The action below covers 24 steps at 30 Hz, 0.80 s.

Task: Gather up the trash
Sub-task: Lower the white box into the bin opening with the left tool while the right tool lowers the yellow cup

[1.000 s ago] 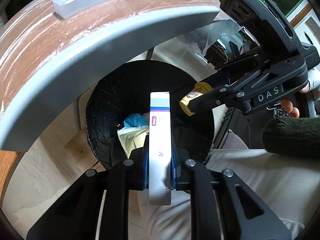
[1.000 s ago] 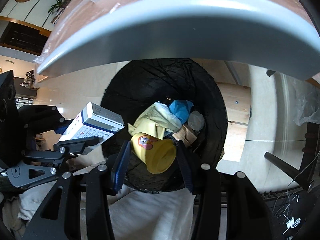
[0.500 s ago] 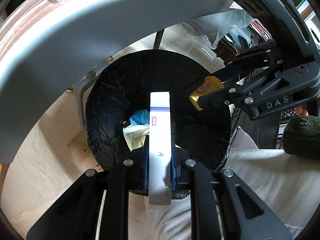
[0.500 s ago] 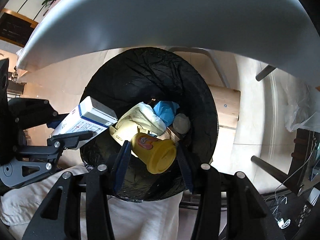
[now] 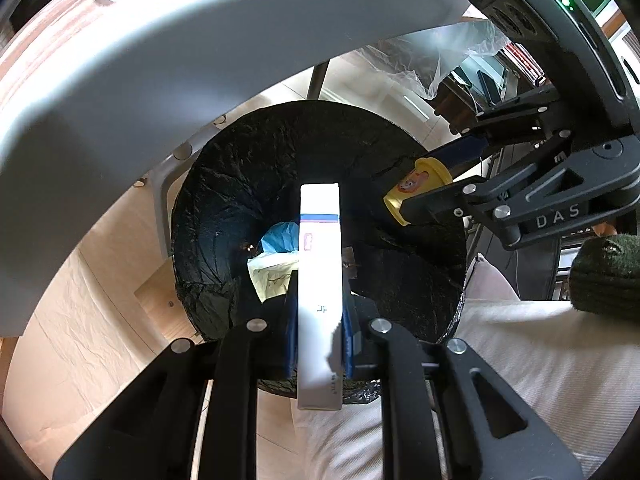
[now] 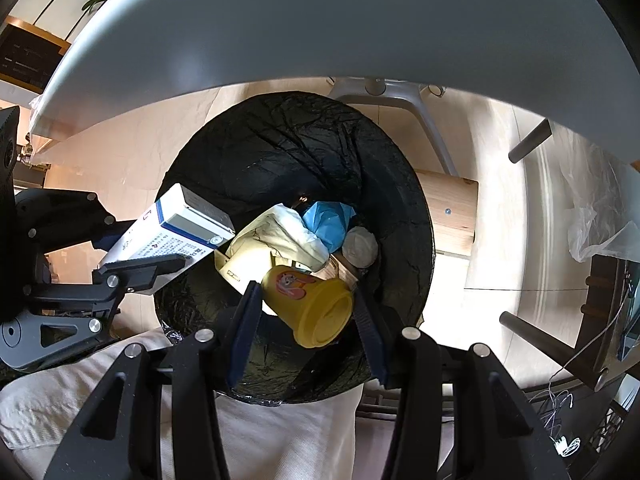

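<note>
**Two pieces of trash held over the bin, neither let go**

Going left to right: the left gripper [image 5: 320, 320] is clamped on one white medicine box [image 5: 320, 280], held edge-up above the near rim of the black-lined bin [image 5: 248, 152]. Released here, I judge its long body could catch the rim and tip out onto the floor. The right gripper [image 6: 306, 312] squeezes one yellow cup [image 6: 308, 304] lying sideways over the bin's middle; it should drop cleanly, though it may roll off the heap. The two grippers hang near each other, so a careless swing could knock them together.

Count: one bin, one box, one cup, two grippers; inside, one blue wad [image 6: 328, 224], one pale wrapper [image 6: 276, 236], one white ball [image 6: 360, 246]
</note>
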### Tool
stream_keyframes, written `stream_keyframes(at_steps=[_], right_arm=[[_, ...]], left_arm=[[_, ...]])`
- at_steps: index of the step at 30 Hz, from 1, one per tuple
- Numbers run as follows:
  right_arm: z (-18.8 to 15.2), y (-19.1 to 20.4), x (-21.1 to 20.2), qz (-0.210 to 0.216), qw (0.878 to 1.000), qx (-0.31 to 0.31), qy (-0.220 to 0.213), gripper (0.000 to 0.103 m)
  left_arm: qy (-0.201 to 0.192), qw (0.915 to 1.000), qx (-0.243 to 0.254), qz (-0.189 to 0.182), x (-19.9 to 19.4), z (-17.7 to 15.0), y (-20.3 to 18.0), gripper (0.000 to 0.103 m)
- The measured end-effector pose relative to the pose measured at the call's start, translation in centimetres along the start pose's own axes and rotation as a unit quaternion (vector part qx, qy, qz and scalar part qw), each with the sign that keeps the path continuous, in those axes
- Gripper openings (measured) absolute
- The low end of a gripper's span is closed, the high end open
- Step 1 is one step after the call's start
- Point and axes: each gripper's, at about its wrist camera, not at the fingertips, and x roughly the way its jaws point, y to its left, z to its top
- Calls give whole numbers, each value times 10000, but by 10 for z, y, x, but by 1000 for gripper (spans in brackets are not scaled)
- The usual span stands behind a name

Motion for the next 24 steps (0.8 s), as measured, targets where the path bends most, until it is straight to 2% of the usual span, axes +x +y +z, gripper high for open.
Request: stream_keyframes(at_steps=[24], right_arm=[[-10,-8,1,22,9997,249,-79,46]], left_arm=[[-96,9997,-203,-34,-10,-1,12,19]])
